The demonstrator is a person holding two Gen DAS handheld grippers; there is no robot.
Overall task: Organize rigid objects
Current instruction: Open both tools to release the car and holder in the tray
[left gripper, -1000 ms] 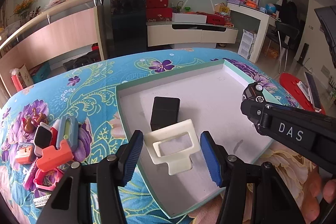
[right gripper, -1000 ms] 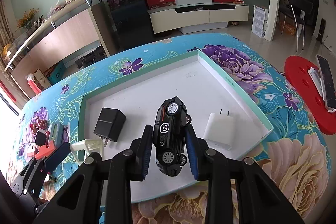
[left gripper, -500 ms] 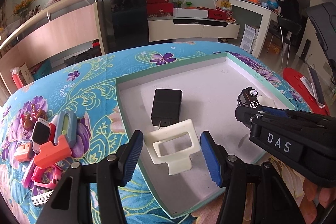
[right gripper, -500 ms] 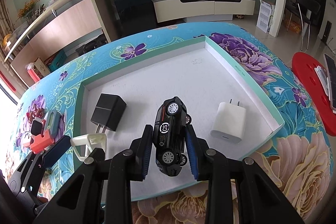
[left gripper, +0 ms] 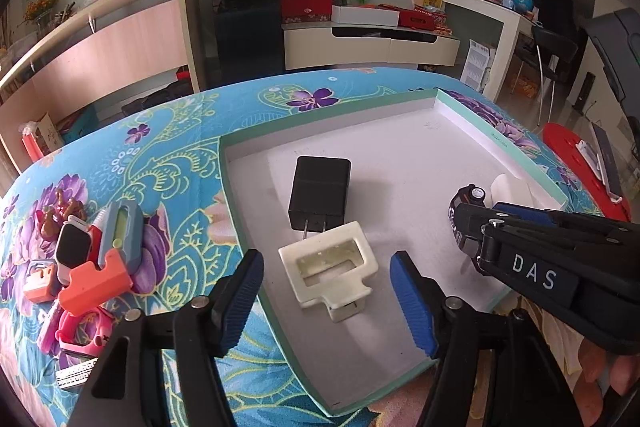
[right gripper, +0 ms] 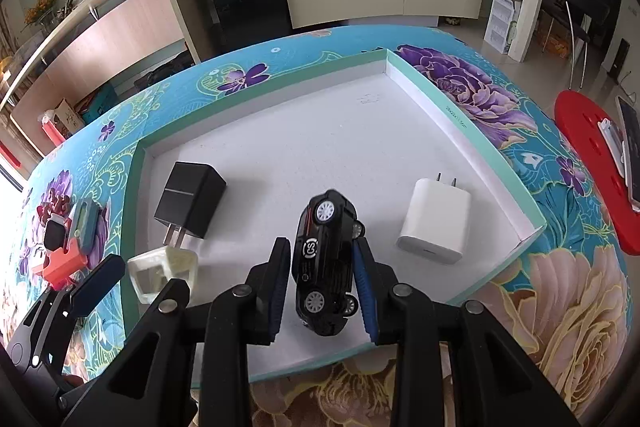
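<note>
A shallow white tray with a teal rim lies on the flowered tablecloth. In it are a black charger, a white charger and a cream plastic frame. My left gripper straddles the cream frame with its jaws opening; the blue pads stand clear of the frame, which rests on the tray floor. Low over the tray's near side, my right gripper is shut on a black toy car turned on its side.
A heap of watches and coloured bands lies on the cloth left of the tray. A red stool with a phone stands off the table's right. A hand shows at the lower right. Cabinets line the far wall.
The left gripper's jaws have spread wider around the cream frame, which has stayed put. The right gripper still holds the car over the same spot.
</note>
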